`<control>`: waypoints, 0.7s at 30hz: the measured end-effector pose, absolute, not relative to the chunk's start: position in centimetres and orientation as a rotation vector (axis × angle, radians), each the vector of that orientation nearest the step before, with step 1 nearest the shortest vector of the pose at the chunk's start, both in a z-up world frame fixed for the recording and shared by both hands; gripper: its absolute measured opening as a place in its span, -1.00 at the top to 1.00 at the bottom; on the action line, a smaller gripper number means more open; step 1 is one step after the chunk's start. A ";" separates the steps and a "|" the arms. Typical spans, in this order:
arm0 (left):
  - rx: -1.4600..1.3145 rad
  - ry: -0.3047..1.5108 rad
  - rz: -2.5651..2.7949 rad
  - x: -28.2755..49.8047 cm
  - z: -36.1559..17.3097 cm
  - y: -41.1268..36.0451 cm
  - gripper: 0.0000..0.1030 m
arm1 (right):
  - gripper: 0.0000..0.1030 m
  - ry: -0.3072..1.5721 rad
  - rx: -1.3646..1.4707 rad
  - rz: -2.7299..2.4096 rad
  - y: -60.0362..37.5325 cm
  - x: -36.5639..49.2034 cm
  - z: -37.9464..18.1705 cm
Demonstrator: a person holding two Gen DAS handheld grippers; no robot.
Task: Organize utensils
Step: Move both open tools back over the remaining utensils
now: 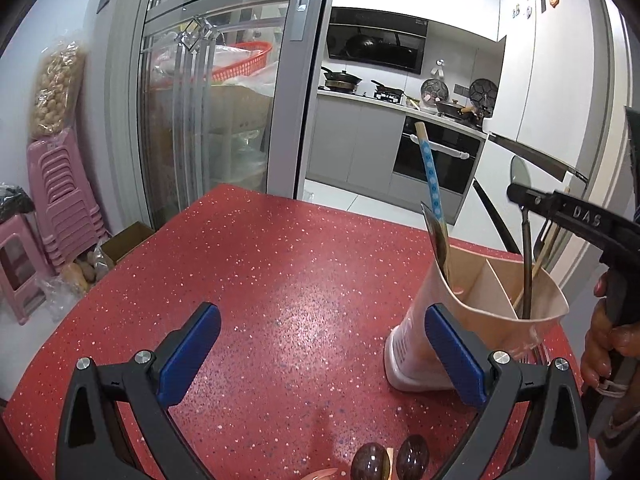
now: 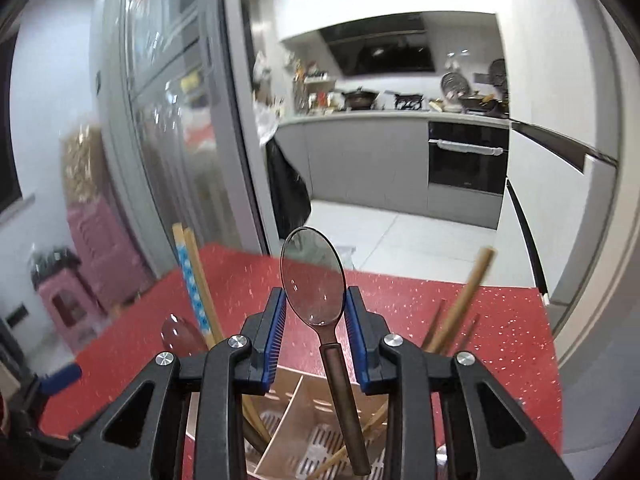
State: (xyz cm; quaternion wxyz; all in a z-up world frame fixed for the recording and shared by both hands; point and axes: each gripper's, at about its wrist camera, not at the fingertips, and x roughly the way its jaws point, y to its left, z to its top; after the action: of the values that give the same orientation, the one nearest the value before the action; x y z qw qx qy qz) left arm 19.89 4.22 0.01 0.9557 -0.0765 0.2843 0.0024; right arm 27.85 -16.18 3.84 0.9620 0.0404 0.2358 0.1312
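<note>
**Spoon upright in the holder, R tongs around its bowl**

I've got the right tongs over the utensil holder, w/ the brown spoon standing handle-down in a rear compartment, bowl up. The blue pads sit either side of the bowl, just at its edges; I can't tell for sure whether they press on it or only flank it. Jaws are narrow, roughly the bowl's width. In the left wrist view the same tongs reach in from the right, tips at the spoon's neck, w/ the person's hand on the grip.

The left tongs are spread fully wide, nothing between them, hovering low over the red speckled worktop. Their right pad is just in front of the holder's white base; whether it touches I can't say.

Holder's a cream, divided tub near the worktop's right edge. Blue-dotted chopsticks lean out of its left compartment; plain wooden chopsticks lean in the right one beside the spoon. A second dark reddish spoon shows by the dotted pair in the right view. Two dark rounded spoon bowls lie at the near edge of the worktop, btw the left tongs' arms.
</note>
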 end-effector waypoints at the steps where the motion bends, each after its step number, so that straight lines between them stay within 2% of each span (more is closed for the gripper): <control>1: -0.148 0.581 0.004 19.8 -0.1 4.1 -1.00 | 0.37 0.458 0.104 0.263 -16.5 27.6 3.7; 7: -0.108 0.594 0.016 19.0 -0.4 3.5 -1.00 | 0.35 0.398 0.112 0.249 -17.4 25.7 3.0; 12: -0.107 0.609 0.023 18.3 -0.7 3.7 -1.00 | 0.34 0.425 0.188 0.195 -19.7 24.3 1.8; 16: -0.102 0.611 0.022 17.7 -0.7 3.5 -1.00 | -0.17 0.475 0.231 0.194 -21.2 24.0 1.6; 21: -0.099 0.632 0.014 16.8 -0.8 3.3 -1.00 | -0.27 0.498 0.216 0.181 -21.9 22.3 2.7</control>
State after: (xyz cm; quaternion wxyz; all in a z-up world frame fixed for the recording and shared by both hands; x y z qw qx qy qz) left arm 16.84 3.30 -0.85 0.9493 -0.0486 0.3106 0.0067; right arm 22.25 -21.85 2.69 0.9593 0.1067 0.2458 0.0891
